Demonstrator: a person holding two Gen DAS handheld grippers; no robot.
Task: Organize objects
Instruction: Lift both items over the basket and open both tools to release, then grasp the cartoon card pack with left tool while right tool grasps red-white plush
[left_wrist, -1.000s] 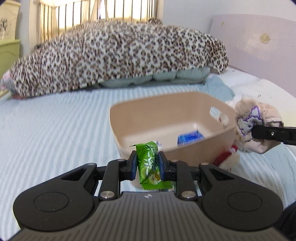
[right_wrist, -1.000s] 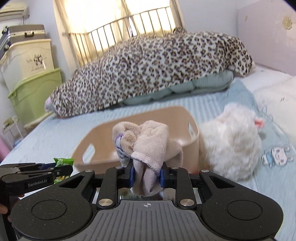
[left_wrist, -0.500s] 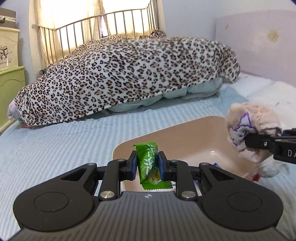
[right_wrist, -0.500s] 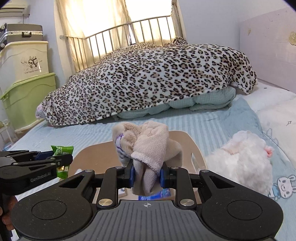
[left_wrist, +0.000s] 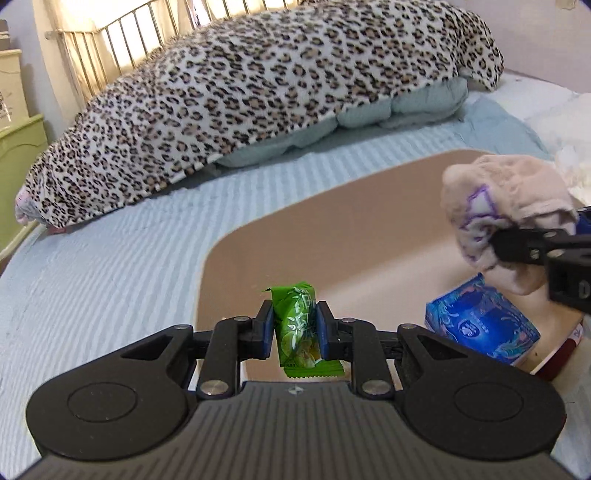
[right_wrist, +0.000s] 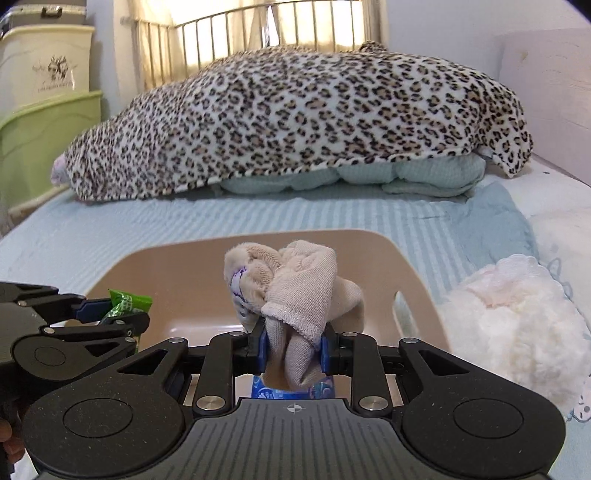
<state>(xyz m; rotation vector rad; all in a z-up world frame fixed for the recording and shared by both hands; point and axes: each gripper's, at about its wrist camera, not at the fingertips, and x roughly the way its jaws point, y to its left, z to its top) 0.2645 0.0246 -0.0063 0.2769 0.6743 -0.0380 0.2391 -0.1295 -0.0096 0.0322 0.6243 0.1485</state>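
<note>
Both over basin (left_wrist: 258, 236) | left gripper (left_wrist: 294, 329): snack (left_wrist: 297, 328) | right gripper (right_wrist: 293, 349): socks (right_wrist: 295, 291), probably

the beige bin (left_wrist: 295, 236) lies open above, only a blue packet (left_wrist: 480, 325) occupying its right side.

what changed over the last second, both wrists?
Both grippers advanced from beside the beige bin to above its opening. No grasp or release: left gripper still clamps the green packet, right gripper the rolled socks. Blue packet stays in the bin.
</note>
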